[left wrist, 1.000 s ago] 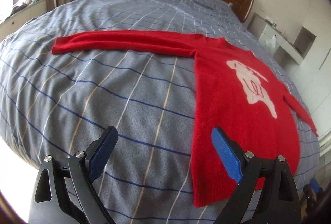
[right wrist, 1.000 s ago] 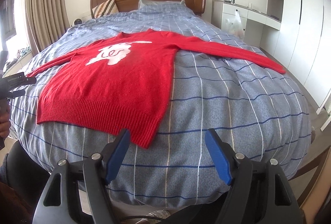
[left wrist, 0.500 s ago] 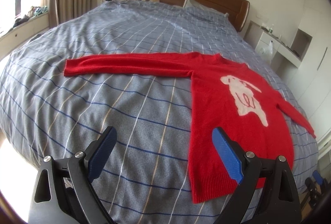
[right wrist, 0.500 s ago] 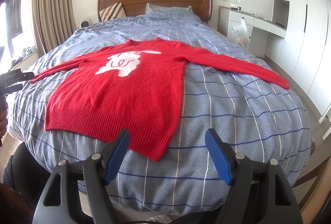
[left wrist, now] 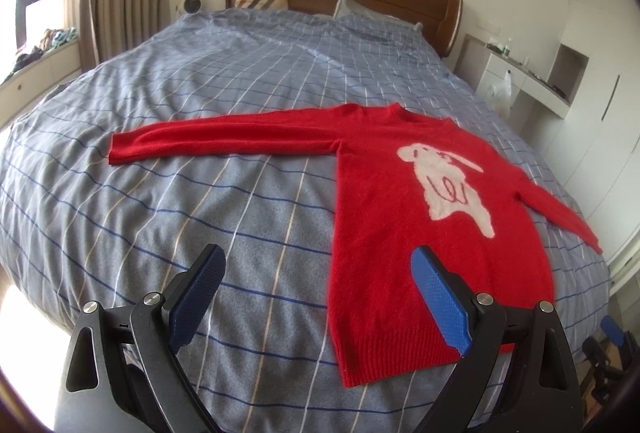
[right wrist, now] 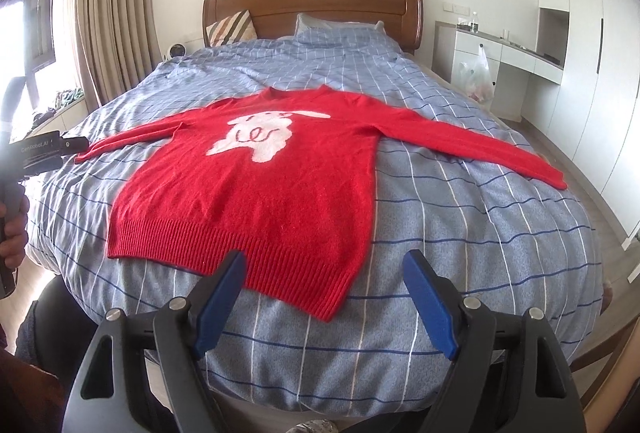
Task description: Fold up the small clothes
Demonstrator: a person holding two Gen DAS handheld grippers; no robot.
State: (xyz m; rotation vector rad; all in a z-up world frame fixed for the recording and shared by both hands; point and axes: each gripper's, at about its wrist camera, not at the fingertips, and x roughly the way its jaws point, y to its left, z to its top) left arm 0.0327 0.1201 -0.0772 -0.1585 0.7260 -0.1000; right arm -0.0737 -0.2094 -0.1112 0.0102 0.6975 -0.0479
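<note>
Grippers, left (left wrist: pixel 316 289) and right (right wrist: pixel 324 297): both wide, empty, near the hem; red sweater (right wrist: pixel 256 185) spread flat on bed (right wrist: pixel 480 233), ready for folding.

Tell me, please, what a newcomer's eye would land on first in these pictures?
First, the red sweater with a white dog motif, spread flat with both sleeves out on the blue checked bedspread. Next, the open blue-padded left gripper and right gripper, both holding nothing.
</note>
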